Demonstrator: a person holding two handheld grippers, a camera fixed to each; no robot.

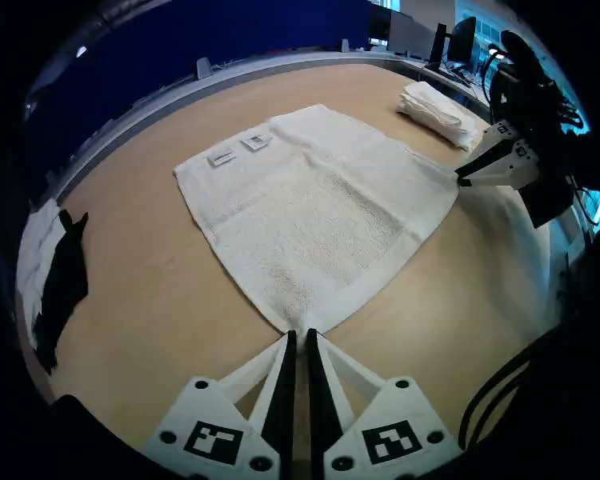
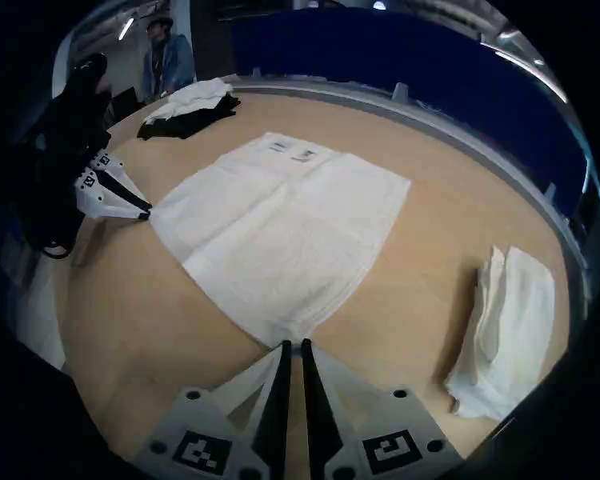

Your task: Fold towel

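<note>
Lying flat on the tan table (image 1: pixel 140 280), the white terry towel (image 1: pixel 316 208) shows faint creases and two small labels (image 1: pixel 238 150) toward 11 o'clock. The left gripper (image 1: pixel 300 334) and right gripper (image 2: pixel 294 344) each pinch a corner at 6 o'clock of their own views.

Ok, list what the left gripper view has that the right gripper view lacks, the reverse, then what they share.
Left gripper view's extra: dark monitors beyond the wooden table. Right gripper view's extra: a person in a blue top behind that table. Shared: the spread white towel with two labels, the left gripper and the right gripper each shut on one corner, the folded towel stack, the black cloth, the blue partition.
</note>
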